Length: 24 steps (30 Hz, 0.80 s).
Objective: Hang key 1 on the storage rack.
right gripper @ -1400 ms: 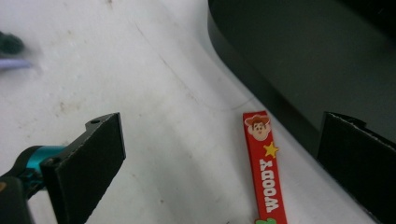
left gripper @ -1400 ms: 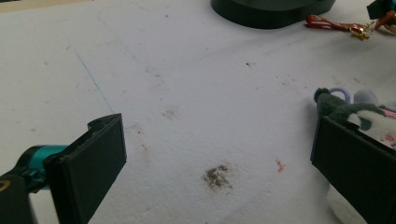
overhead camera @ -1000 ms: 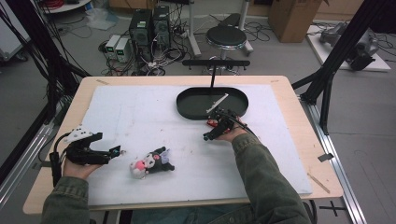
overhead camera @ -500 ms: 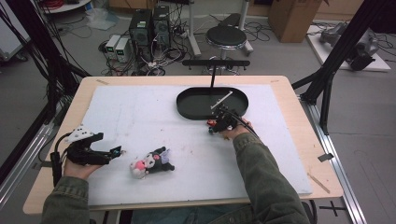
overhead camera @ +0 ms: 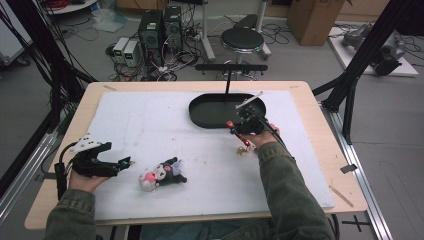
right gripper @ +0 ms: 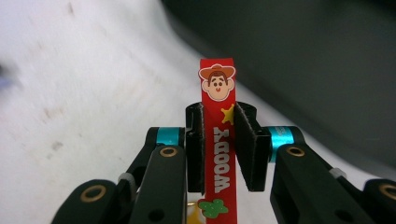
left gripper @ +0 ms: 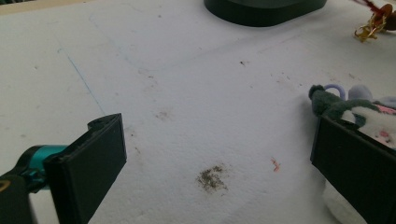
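So the wooden table has a big white foam mat over most of it. Up around 12 o'clock on the mat sits a black oval tray.

Down near 7 o'clock lies a little plush toy, dark ears, white face, pink bits, on its side. The left gripper sits just at its 9 o'clock, low over the mat, tongs spread wide with only bare mat between them; in the left gripper view the plush pokes out behind one black jaw.

The right gripper is at about 2 o'clock on the mat, just below the tray's near rim. Its tongs have just been closing and now pinch a red Woody strap, a flat tag with the cowboy face on top and the name down its length, standing upright between the pads. A small gold clasp dangles under the hand, just above the mat.
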Tool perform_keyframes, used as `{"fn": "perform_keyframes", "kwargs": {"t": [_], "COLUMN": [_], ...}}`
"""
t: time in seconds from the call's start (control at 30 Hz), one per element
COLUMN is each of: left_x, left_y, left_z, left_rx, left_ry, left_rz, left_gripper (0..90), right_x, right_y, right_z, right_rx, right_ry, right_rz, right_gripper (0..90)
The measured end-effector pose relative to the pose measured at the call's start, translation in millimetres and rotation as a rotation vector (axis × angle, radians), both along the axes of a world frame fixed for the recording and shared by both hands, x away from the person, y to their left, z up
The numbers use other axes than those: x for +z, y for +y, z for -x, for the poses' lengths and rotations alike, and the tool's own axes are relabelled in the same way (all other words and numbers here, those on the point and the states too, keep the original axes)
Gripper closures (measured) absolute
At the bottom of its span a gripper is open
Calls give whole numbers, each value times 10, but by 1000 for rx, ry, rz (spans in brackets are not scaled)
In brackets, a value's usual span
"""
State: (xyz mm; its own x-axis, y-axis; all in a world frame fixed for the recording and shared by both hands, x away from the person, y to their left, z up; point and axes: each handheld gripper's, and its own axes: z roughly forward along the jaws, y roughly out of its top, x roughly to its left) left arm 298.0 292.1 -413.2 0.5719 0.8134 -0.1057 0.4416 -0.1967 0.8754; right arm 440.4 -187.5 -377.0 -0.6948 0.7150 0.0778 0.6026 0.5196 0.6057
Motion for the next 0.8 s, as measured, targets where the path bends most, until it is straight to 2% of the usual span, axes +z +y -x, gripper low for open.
{"fn": "perform_keyframes", "kwargs": {"t": [0.03,0.07,0.1,0.3,0.47,0.53,0.67,0.8], "left_x": [0,10,16,21,24,24,38,39], "left_y": [0,1,-3,-22,-1,8,17,17], "left_z": [0,9,10,13,13,9,23,23], "left_rx": [0,0,-1,-4,5,6,15,14], "left_ry": [0,-7,-12,-8,-12,-12,-30,-30], "left_rz": [0,6,12,2,10,15,24,24], "left_gripper": [39,39,39,39,39,39,39,39], "right_x": [0,82,283,689,888,955,1063,1215], "right_y": [0,-56,-211,-450,-485,-499,-503,-474], "right_z": [0,29,83,161,175,166,147,112], "right_rx": [0,-20,-50,-112,-133,-143,-162,-163], "right_ry": [0,-22,-53,-122,-153,-162,-164,-181], "right_rz": [0,-32,-119,-255,-302,-337,-381,-393], "right_gripper": [750,750,751,758,758,758,758,758]}}
